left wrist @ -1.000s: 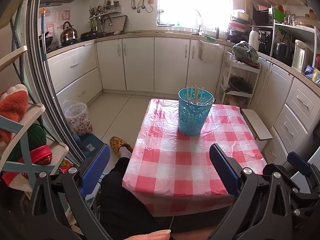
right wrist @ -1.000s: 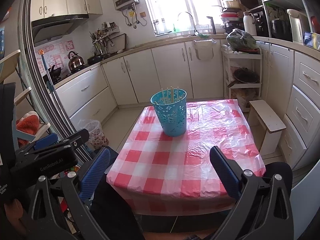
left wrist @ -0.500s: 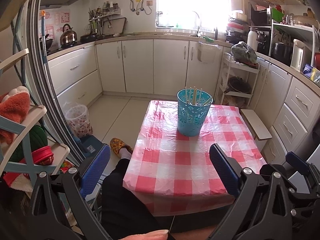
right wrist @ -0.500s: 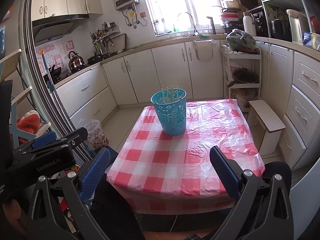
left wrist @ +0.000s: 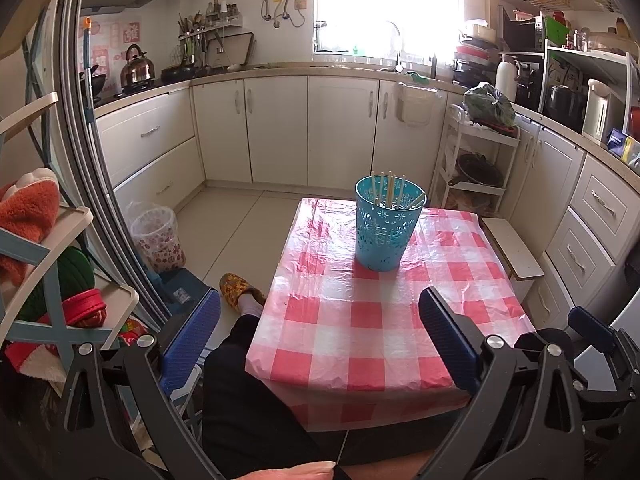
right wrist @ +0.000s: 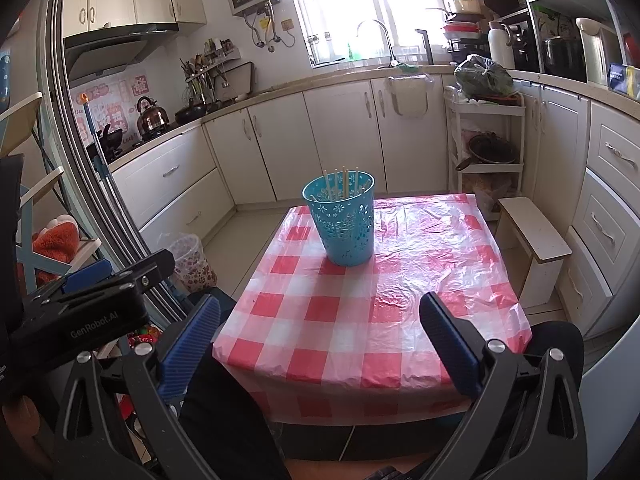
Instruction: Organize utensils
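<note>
A turquoise perforated basket stands upright on the far half of the red-and-white checked table. Several pale chopsticks stick up out of it. My left gripper hangs open in front of the table's near edge, nothing between its blue pads. My right gripper is likewise open and empty, held back from the near edge. The left gripper's body shows at the left of the right wrist view.
A person's dark-trousered legs and a slippered foot sit at the table's near left. A shelf rack stands left, a small bin on the floor, a white stool right of the table, kitchen cabinets all round.
Both views drift only slightly; the left wrist view has tilted a little. The basket and chopsticks have not moved, and both grippers stay open.
</note>
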`<state>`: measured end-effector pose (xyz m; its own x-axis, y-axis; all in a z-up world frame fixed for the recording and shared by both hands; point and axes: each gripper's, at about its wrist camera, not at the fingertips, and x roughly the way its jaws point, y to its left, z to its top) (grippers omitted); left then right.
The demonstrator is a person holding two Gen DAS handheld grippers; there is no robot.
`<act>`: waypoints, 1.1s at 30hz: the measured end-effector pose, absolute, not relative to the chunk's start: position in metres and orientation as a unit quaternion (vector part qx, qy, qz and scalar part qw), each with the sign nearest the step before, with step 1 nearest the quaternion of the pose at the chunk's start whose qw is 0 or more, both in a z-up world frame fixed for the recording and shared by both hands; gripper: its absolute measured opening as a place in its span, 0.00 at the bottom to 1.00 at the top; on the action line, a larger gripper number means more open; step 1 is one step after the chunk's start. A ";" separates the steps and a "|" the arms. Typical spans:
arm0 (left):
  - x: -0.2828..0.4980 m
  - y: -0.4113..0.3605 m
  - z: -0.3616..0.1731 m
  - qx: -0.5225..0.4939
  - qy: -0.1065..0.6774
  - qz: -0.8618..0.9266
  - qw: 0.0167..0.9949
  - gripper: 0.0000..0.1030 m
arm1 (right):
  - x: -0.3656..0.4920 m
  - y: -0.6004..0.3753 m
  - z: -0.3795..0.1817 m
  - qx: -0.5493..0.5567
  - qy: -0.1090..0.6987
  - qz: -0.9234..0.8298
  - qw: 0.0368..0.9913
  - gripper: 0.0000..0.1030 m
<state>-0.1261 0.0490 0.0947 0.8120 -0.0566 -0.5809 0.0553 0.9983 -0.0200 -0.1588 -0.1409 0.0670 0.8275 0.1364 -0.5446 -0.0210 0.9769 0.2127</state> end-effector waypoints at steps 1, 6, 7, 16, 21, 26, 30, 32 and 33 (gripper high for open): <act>-0.126 0.049 0.095 -0.001 0.305 -0.029 0.952 0.92 | -0.159 -0.141 0.067 0.099 0.291 0.042 0.951 0.93; -0.126 0.049 0.093 -0.003 0.308 -0.031 0.951 0.92 | -0.158 -0.140 0.065 0.100 0.293 0.042 0.950 0.93; -0.126 0.048 0.092 -0.004 0.309 -0.032 0.951 0.93 | -0.158 -0.140 0.064 0.100 0.294 0.042 0.950 0.93; -0.125 0.048 0.091 -0.003 0.310 -0.032 0.950 0.92 | -0.157 -0.139 0.062 0.100 0.295 0.042 0.949 0.93; -0.125 0.048 0.087 -0.001 0.310 -0.034 0.950 0.92 | -0.158 -0.138 0.062 0.100 0.296 0.042 0.949 0.93; -0.126 0.048 0.087 -0.001 0.311 -0.035 0.950 0.92 | -0.157 -0.138 0.061 0.100 0.296 0.043 0.949 0.93; -0.125 0.049 0.087 0.000 0.312 -0.035 0.950 0.92 | -0.157 -0.138 0.058 0.099 0.299 0.045 0.948 0.93; -0.124 0.050 0.086 -0.002 0.314 -0.037 0.949 0.92 | -0.156 -0.139 0.058 0.098 0.301 0.046 0.948 0.93; -0.124 0.050 0.086 -0.004 0.313 -0.040 0.949 0.93 | -0.155 -0.139 0.058 0.099 0.302 0.046 0.947 0.93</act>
